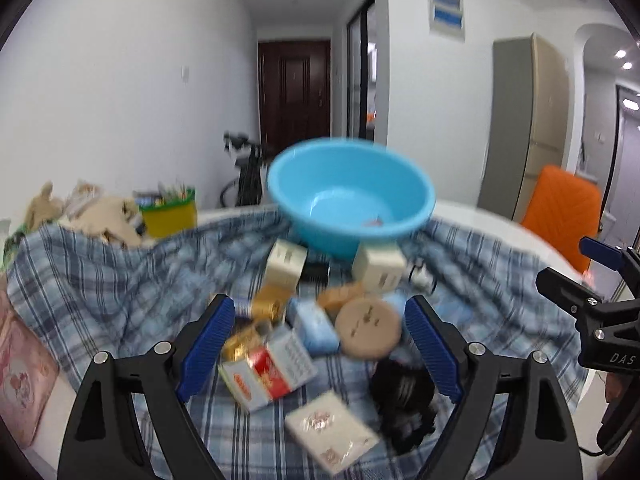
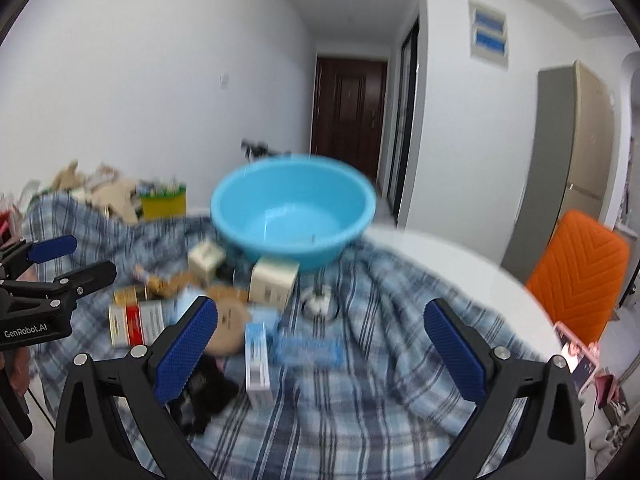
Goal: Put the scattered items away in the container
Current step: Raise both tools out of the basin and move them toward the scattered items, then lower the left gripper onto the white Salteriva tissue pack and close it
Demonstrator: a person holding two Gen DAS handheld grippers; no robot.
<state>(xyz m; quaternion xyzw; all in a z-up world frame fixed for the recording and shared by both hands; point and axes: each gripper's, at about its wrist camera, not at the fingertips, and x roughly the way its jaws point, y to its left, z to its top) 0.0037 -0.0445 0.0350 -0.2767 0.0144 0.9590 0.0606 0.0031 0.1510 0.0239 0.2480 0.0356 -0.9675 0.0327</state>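
Both tongs hang wide and empty over the heap: the left tongs (image 1: 320, 344) above a red-and-white carton (image 1: 266, 372), the right tongs (image 2: 320, 350) above a slim blue-and-white box (image 2: 256, 354). These cartons look light and stiff, best pinched across their flat faces. At twelve o'clock waits the blue basin (image 2: 294, 210), on the checked cloth (image 2: 360, 420) covering the counter. Only "GenRobot.AI" and "DAS" on the tools read; the labels blur.
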